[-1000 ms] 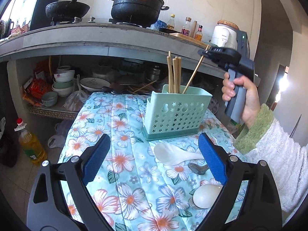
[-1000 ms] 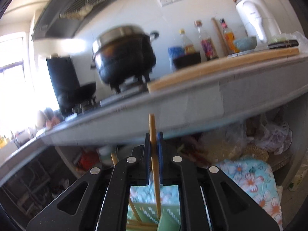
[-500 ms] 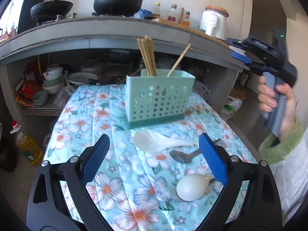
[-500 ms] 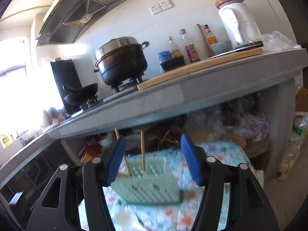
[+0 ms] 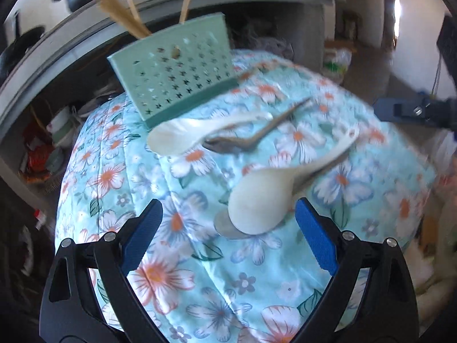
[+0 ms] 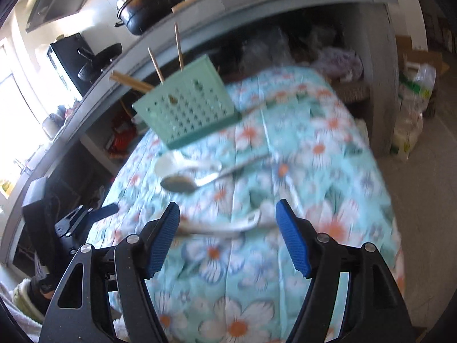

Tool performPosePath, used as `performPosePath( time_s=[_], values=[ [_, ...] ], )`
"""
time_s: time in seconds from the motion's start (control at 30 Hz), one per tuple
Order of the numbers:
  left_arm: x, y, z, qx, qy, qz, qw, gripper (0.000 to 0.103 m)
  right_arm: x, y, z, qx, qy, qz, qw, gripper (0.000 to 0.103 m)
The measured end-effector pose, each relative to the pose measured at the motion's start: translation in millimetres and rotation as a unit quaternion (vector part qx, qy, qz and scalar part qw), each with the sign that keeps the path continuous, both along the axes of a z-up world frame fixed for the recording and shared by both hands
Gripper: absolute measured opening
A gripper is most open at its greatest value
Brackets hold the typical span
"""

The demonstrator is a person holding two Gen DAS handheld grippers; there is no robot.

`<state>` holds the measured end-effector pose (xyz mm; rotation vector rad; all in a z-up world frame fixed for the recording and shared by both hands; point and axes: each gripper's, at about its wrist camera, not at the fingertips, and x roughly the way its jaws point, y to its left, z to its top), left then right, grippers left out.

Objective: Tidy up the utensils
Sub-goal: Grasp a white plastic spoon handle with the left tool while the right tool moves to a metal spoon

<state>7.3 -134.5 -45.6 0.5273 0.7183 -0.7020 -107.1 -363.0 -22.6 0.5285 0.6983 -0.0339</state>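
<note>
A mint-green perforated utensil holder (image 5: pixel 174 77) (image 6: pixel 185 111) stands at the far side of the floral tablecloth (image 5: pixel 182 257), with several wooden chopsticks (image 5: pixel 125 20) (image 6: pixel 178 45) sticking out. In front of it lie a white ceramic spoon (image 5: pixel 182 140) (image 6: pixel 171 165) and a metal spoon (image 5: pixel 242 143) (image 6: pixel 182 184). A second white spoon (image 5: pixel 262 205) (image 6: pixel 237 225) rests on another metal spoon (image 5: pixel 224 228). My left gripper (image 5: pixel 227 220) hangs open over this pair. My right gripper (image 6: pixel 228 217) has its jaws opening, empty, above that spoon's handle.
Behind the table runs a concrete counter (image 6: pixel 257 8) with a black pot (image 6: pixel 151 8) and a wok. Shelves under it hold bowls (image 5: pixel 61 125) and packets. Plastic bags (image 6: pixel 411 114) sit on the floor to the right. The tablecloth drops off at the right edge.
The right gripper let go of a chopstick into the holder, opened, and came back and down over the cloth. The left gripper tilted down and moved closer to the spoons.
</note>
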Motion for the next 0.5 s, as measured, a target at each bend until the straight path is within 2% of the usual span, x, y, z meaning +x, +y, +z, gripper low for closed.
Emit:
performPosePath(
  time_s=[0.1, 0.17, 0.23, 0.27, 0.33, 0.5],
  values=[
    [-2.8, -12.7, -12.5, 0.033, -0.010, -0.015, 0.9993, 0.090, -6.0, 4.2, -6.9, 0.019, 0.006, 0.009, 1.000, 0.068],
    [-1.9, -15.3, -14.7, 0.034, -0.010, -0.017, 0.9992, 0.088, -5.3, 6.5, -6.7, 0.019, 0.008, 0.015, 1.000, 0.068],
    [1.0, -15.0, -10.9, 0.023, -0.001, -0.023, 0.9995, 0.077, -4.3, 6.9, -3.9, 0.015, 0.008, 0.014, 1.000, 0.068],
    [3.6, -14.3, -9.4, 0.017, 0.007, -0.023, 0.9996, 0.075, -4.5, 6.5, -2.1, 0.015, 0.007, 0.014, 1.000, 0.068],
    [10.9, -13.1, -8.7, 0.004, 0.034, -0.022, 0.9992, 0.060, -3.3, 7.7, 1.1, 0.014, 0.005, 0.010, 1.000, 0.068],
    [19.3, -7.7, -6.6, -0.021, 0.065, -0.019, 0.9975, 0.039, 0.8, 11.4, 5.4, 0.015, 0.008, 0.000, 1.000, 0.068]
  ],
)
